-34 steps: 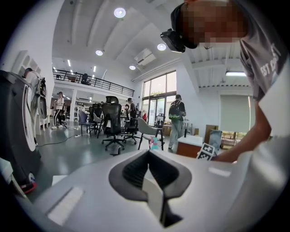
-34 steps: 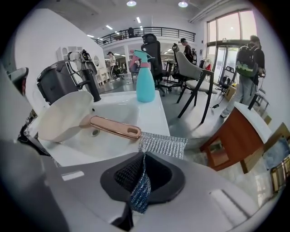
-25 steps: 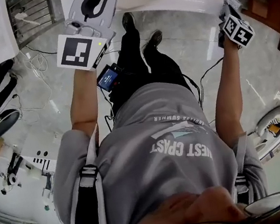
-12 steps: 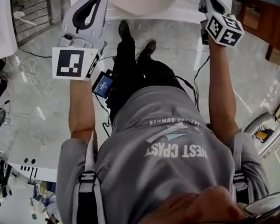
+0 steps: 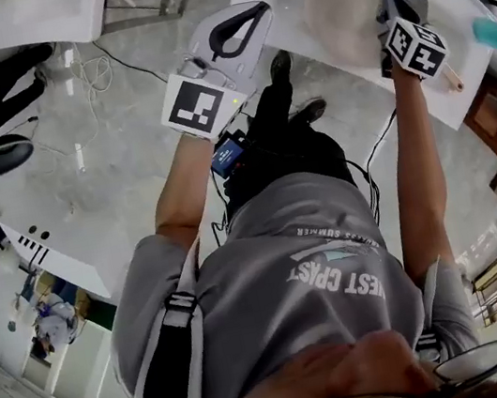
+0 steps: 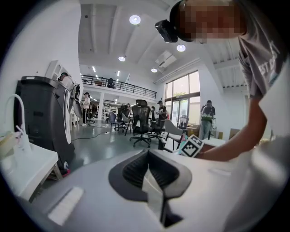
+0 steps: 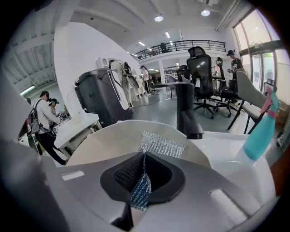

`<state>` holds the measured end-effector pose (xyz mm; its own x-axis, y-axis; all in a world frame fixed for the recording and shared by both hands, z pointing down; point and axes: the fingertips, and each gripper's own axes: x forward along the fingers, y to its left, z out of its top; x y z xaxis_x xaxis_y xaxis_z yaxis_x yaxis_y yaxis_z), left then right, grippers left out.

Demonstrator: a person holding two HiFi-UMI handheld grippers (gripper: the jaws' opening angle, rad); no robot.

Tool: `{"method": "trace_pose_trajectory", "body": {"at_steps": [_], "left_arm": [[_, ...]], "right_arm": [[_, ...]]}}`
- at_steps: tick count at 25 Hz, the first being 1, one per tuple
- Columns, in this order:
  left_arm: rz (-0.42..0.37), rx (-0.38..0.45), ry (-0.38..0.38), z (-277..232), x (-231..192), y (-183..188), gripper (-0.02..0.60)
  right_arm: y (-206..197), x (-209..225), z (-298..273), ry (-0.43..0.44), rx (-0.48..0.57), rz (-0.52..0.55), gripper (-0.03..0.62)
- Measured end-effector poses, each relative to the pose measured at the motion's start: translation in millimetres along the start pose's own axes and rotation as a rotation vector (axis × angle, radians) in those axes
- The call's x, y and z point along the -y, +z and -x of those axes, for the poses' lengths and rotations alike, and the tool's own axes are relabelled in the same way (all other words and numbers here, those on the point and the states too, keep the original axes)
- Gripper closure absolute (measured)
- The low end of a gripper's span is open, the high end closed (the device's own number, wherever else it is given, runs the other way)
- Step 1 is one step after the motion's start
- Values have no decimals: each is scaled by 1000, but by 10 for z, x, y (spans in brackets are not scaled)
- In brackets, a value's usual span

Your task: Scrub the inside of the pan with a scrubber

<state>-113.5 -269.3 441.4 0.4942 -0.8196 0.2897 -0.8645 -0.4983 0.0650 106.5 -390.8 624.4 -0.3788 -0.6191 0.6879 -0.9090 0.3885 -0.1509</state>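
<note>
Holding: my right gripper (image 7: 143,158) pinches the mesh scrubber (image 7: 161,146) between its jaws
Scrubber: over the inside of the cream pan (image 7: 104,142); contact I cannot tell
Pan: on the white table (image 7: 229,158); black handle (image 7: 186,113) on its far side
Left gripper (image 6: 147,158): my jaws pressed together on nothing; near the table's edge

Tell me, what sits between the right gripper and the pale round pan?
A silvery-blue mesh scrubber. It is pinched in the right gripper and sticks out ahead over the pale round pan. The right gripper view shows this.
</note>
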Motion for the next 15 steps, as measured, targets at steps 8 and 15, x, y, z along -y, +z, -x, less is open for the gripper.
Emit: {"method": "trace_pose_trajectory", "body": {"at_steps": [8,15], "left_arm": [[67,7,33,283,-404,-71,580],[84,9,21,278,-485,-110,580]], "right_arm": [[54,-340,-625,-23,-27,-48,574],[17,-781,-782,60,-71,-2,572]]}}
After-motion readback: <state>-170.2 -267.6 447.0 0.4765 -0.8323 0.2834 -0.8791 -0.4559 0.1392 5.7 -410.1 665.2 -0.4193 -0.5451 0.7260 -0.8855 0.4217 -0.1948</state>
